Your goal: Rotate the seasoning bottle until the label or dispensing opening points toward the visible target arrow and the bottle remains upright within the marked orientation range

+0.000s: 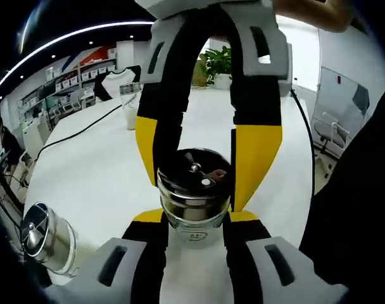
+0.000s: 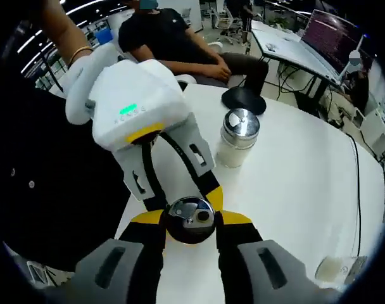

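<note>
Closest to us in the left gripper view, our left claw (image 1: 194, 218) grips the short glass seasoning bottle with a shiny steel cap (image 1: 194, 190), its yellow-tipped jaws pressing each side. From the far side, our right claw (image 2: 190, 223) closes on the same bottle (image 2: 190, 219), presumably so that one claw steadies it while the other turns it. The bottle stands upright on the white surface (image 1: 97, 171), long axis vertical. Its small cap opening sits right of centre in the left gripper view. We see no target arrow, so we cannot judge the alignment. A second steel-capped glass shaker (image 2: 238, 138) stands well apart.
</note>
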Demonstrator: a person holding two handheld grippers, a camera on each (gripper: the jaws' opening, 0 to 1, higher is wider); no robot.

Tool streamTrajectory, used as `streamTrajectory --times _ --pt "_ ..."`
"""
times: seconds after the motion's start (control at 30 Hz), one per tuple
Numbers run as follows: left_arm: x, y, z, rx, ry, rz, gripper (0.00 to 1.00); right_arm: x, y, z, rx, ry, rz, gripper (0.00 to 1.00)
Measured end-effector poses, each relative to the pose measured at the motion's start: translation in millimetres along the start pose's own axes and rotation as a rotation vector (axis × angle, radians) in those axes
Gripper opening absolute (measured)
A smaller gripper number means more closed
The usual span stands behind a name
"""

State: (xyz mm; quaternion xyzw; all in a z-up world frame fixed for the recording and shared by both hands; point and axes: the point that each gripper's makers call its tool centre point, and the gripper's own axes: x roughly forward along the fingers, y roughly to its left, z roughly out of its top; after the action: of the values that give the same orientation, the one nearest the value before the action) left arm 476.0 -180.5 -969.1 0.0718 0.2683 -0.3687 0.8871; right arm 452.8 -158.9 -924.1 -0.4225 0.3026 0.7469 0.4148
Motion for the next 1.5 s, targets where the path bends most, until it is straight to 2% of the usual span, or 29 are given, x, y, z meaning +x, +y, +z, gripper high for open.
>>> streamTrajectory --times 0.1,0.17,0.2,0.3,0.37,0.47,0.5,0.67,0.8,0.83,1.0,1.07,1.23,1.37,1.43,1.5 --pt "1.7 -1.8 0.5 0.039 0.012 -0.041 0.42 0.7 3.2 0.6 -0.077 0.002 0.029 0.28" --pt "4.2 -6.3 0.9 0.063 0.025 -0.084 0.41 1.1 4.8 -0.5 -0.106 0.015 0.043 0.28" --pt "5.7 -11.8 -0.2 0.075 0.039 -0.126 0.39 1.3 6.0 -0.7 -0.121 0.019 0.047 0.28" --pt "7.3 -10.2 1.3 0.091 0.037 -0.121 0.38 0.3 5.3 -3.6 -0.104 0.018 0.043 0.29" --pt "7.6 -10.1 2.0 0.092 0.034 -0.12 0.38 0.0 3.6 -3.6 -0.075 -0.007 0.029 0.29" --pt "8.6 -9.7 3.0 0.066 0.025 -0.092 0.37 0.8 3.1 -5.9 -0.009 -0.026 -0.009 0.29" --pt "9.8 -9.5 3.9 0.045 0.015 -0.063 0.37 1.9 2.1 -10.0 0.044 -0.029 -0.038 0.3" --pt "12.7 -8.0 6.2 -0.015 -0.014 0.021 0.37 1.2 -0.3 -14.7 0.16 -0.04 -0.137 0.3" --pt "13.4 -5.3 6.6 -0.041 -0.015 0.128 0.37 0.6 -1.2 -15.0 0.228 -0.05 -0.175 0.3" --pt "13.2 -3.8 5.9 -0.067 -0.021 0.182 0.37 0.5 -2.1 -13.1 0.253 -0.066 -0.187 0.3" --pt "10.6 -0.3 3.7 -0.128 -0.028 0.328 0.37 -2.8 -3.4 -10.0 0.403 -0.12 -0.237 0.3" --pt "11.4 0.2 3.5 -0.147 -0.036 0.373 0.37 -3.0 -4.4 -10.2 0.423 -0.129 -0.248 0.3" --pt "12.0 0.6 2.5 -0.148 -0.029 0.393 0.38 -2.7 -3.7 -10.4 0.387 -0.12 -0.258 0.29" --pt "9.6 -0.7 0.4 -0.134 -0.022 0.362 0.37 -2.1 -1.8 -8.9 0.357 -0.11 -0.246 0.29" --pt "7.4 -1.3 -1.0 -0.132 -0.016 0.349 0.37 -0.7 -1.5 -6.9 0.31 -0.107 -0.232 0.29" --pt "2.9 -2.5 -2.8 -0.122 0.002 0.345 0.37 -0.6 -1.7 -6.2 0.318 -0.106 -0.228 0.29"
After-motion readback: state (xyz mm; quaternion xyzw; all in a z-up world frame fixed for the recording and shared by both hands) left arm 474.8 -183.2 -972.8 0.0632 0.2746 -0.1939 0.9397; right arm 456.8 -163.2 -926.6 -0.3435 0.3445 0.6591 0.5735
